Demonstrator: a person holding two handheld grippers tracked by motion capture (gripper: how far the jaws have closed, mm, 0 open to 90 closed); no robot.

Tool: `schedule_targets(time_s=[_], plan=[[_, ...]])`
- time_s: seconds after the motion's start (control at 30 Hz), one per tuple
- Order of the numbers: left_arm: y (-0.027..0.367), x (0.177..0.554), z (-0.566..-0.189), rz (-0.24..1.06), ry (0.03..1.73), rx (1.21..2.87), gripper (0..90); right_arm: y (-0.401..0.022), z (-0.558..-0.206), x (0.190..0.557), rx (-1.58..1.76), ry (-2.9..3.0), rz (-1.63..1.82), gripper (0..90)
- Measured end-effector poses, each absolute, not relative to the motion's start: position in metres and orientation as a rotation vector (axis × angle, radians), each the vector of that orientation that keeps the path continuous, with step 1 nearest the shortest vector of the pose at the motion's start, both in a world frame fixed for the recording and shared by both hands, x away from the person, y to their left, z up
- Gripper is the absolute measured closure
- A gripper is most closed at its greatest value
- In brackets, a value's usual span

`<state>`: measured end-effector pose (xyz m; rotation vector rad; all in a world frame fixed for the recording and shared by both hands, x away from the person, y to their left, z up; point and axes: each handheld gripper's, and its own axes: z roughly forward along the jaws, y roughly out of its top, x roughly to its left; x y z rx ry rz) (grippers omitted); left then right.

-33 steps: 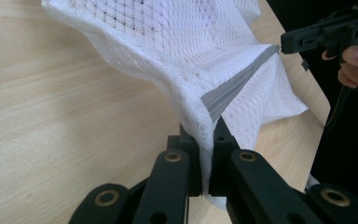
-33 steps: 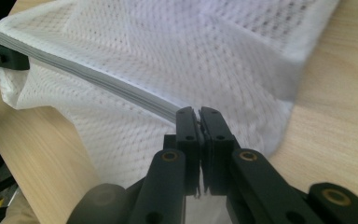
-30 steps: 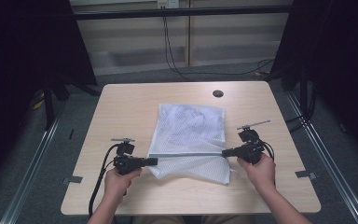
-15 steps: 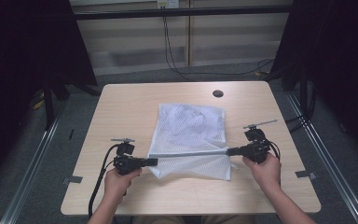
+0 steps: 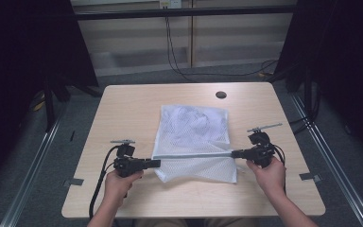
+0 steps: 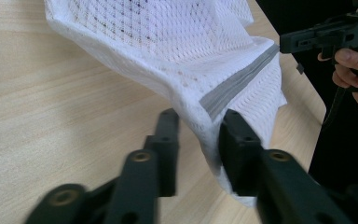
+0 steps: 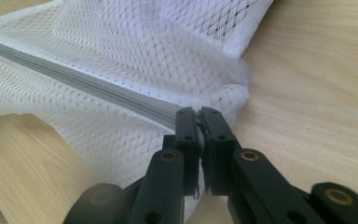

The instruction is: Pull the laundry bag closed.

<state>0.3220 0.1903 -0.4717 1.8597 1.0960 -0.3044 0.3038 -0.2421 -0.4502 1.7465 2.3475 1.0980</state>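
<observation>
Two grippers sit at the near half of a pale wooden table, one in each of the person's hands. Between them lies a white mesh bag, spread flat over the middle of the table, with a grey zipper strip running across its near part from side to side.

At the zipper's right end, the right gripper has its jaws pressed together on the mesh; its own view shows the grey strip running straight into the pinched jaws, the cloth bunched just beyond them. The right hand holds it near the table's front right.

At the zipper's left end is the left gripper, held by the left hand. In its own view the jaws stand spread, a fold of mesh and the zipper's end hanging in the gap between them; the right-side finger touches the cloth, while the other stands just apart from it.

A small dark round hole marks the tabletop beyond the bag's far right corner, and a black cable trails from the left gripper toward the table's front edge
</observation>
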Motion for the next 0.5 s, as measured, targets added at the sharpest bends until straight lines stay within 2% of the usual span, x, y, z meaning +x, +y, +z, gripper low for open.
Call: schedule_targets(time_s=[0.07, 0.17, 0.3, 0.5], plan=[[0.1894, 0.3222, -0.4716, -0.294, 1.088, 1.882, 55.5, -0.2429, -0.4500, 0.3027, 1.746, 2.338, 1.105, 81.5], [0.1890, 0.3224, -0.4701, -0.239, 1.100, 1.939, 44.0, -0.2438, -0.4480, 0.3006, 1.751, 2.315, 1.087, 70.7], [0.1902, 0.3215, -0.4656, -0.176, 1.103, 1.960, 37.2, -0.2476, -0.4467, 0.3000, 1.747, 2.294, 1.065, 60.5], [0.1905, 0.3210, -0.4626, -0.086, 1.104, 2.001, 27.0, -0.2506, -0.4450, 0.2972, 1.708, 2.276, 1.044, 49.8]])
